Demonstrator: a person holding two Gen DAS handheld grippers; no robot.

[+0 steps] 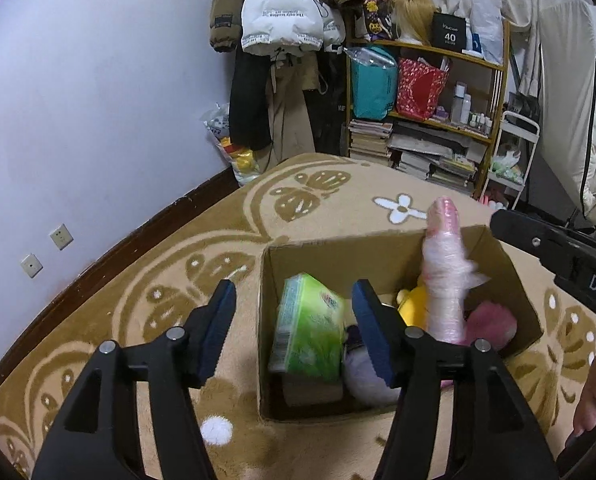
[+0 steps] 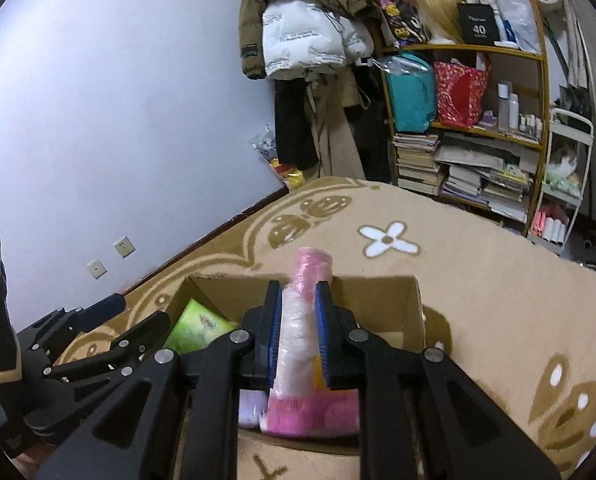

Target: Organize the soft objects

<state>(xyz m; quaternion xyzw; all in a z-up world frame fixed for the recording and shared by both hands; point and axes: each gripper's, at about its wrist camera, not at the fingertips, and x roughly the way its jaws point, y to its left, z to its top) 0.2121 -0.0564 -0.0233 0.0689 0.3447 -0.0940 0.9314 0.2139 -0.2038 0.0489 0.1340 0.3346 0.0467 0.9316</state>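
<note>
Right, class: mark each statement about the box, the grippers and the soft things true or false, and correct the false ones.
1. The right gripper is shut on a pink plastic-wrapped roll. True.
2. The left gripper grips the green tissue pack. False: its jaws are open, the pack lies in the box.
3. The brown cardboard box stands on a beige patterned carpet. True.
4. The box is empty. False: it holds soft items.

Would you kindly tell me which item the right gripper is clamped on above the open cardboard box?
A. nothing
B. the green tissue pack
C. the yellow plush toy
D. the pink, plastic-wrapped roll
D: in the right wrist view the right gripper's blue pads press both sides of the pink, plastic-wrapped roll over the open cardboard box.
</note>
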